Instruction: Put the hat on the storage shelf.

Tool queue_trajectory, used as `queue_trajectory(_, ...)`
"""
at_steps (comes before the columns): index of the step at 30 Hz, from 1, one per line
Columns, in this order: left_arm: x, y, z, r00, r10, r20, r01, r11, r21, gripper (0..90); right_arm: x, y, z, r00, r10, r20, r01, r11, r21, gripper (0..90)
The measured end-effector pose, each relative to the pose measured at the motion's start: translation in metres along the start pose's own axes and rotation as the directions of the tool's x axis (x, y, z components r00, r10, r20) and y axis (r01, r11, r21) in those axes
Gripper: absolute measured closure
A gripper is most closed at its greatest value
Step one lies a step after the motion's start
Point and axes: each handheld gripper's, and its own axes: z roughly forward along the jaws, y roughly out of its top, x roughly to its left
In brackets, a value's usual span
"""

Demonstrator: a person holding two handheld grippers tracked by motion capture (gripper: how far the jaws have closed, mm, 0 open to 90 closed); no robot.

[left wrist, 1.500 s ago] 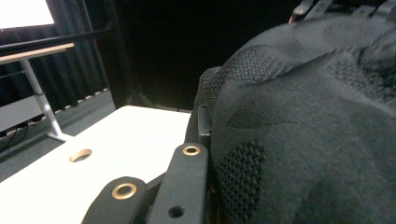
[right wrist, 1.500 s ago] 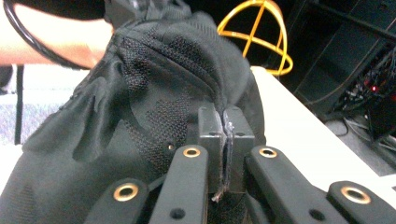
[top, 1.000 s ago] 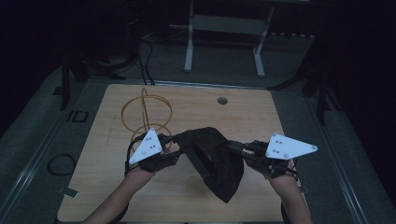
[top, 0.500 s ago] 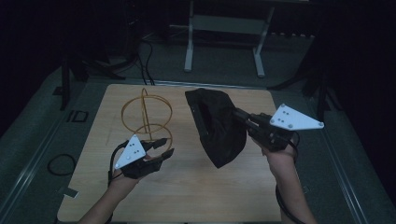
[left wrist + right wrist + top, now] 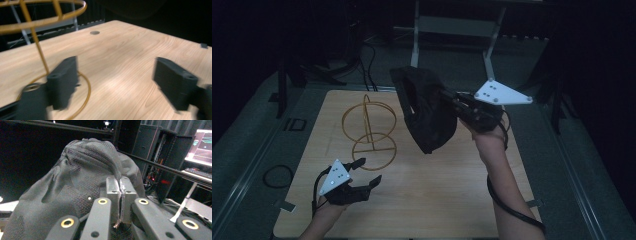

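- The right gripper (image 5: 447,97) holds a black cap (image 5: 424,110) up in the air, above the far half of the table (image 5: 437,200); in the high view the cap hangs at about 1 o'clock from the table's middle.
- In the right gripper view, the jaws are pressed together on a fold of the cap (image 5: 82,177), with a thin edge of cloth pinched between the pads.
- The cap droops from the grip, its lowest edge clear of the tabletop.
- The left gripper (image 5: 364,172) sits low near the table's front left, at about 8 o'clock from the middle, and holds nothing.
- Its jaws have just been opening and now stand wide apart; the left gripper view shows bare wood between them.
- A gold wire stand (image 5: 371,127) rises on the table at about 12 o'clock from the left gripper, near it but apart.
- In the left gripper view the stand's base ring (image 5: 86,92) lies just beside one jaw.
- The cap and the stand are apart, the cap at the stand's 3 o'clock.
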Motion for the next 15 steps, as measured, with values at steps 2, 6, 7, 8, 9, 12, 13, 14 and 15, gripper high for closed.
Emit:
queue_trajectory(2, 0.0, -0.009, -0.003, 0.9999, -0.012, -0.012, 0.012, 0.9999, 0.003, 8.9, 0.002, 0.002, 0.011, 1.0, -0.001, -0.009, 0.002, 1.0, 0.01, 88.2)
queue_trajectory(6, -0.003, -0.028, -0.009, 0.9979, -0.027, -0.06, 0.028, 0.9994, 0.019, 2.5, 0.008, 0.002, 0.03, 0.9998, 0.002, -0.018, -0.002, 1.0, 0.031, 88.2)
queue_trajectory(7, -0.004, -0.032, -0.011, 0.997, -0.036, -0.068, 0.038, 0.9991, 0.018, 2.5, 0.009, 0.002, 0.035, 0.9999, 0.003, -0.016, -0.003, 0.999, 0.036, 88.3)
queue_trajectory(8, -0.004, -0.037, -0.013, 0.9961, -0.041, -0.078, 0.042, 0.999, 0.014, 2.5, 0.01, 0.002, 0.04, 0.9996, 0.01, -0.025, -0.009, 0.999, 0.039, 88.2)
queue_trajectory(9, -0.003, -0.041, -0.015, 0.9956, -0.049, -0.079, 0.05, 0.9986, 0.014, 2.5, 0.012, 0.001, 0.044, 0.9995, 0.013, -0.028, -0.012, 0.999, 0.043, 88.2)
queue_trajectory(12, -0.001, -0.049, -0.018, 0.9924, -0.041, -0.116, 0.044, 0.9987, 0.024, 2.5, 0.017, -0.001, 0.059, 0.9991, 0.016, -0.04, -0.013, 0.998, 0.062, 88.2)
queue_trajectory(13, 0.0, -0.052, -0.019, 0.992, -0.037, -0.12, 0.04, 0.999, 0.019, 2.5, 0.019, -0.002, 0.064, 0.999, 0.018, -0.041, -0.015, 0.997, 0.069, 88.2)
queue_trajectory(14, 0.001, -0.054, -0.02, 0.991, -0.043, -0.127, 0.046, 0.9988, 0.019, 2.5, 0.02, -0.003, 0.069, 0.9985, 0.021, -0.05, -0.017, 0.997, 0.075, 88.2)
queue_trajectory(15, 0.003, -0.055, -0.02, 0.9904, -0.047, -0.13, 0.05, 0.9986, 0.018, 2.5, 0.022, -0.005, 0.074, 0.9981, 0.025, -0.056, -0.02, 0.996, 0.084, 88.2)
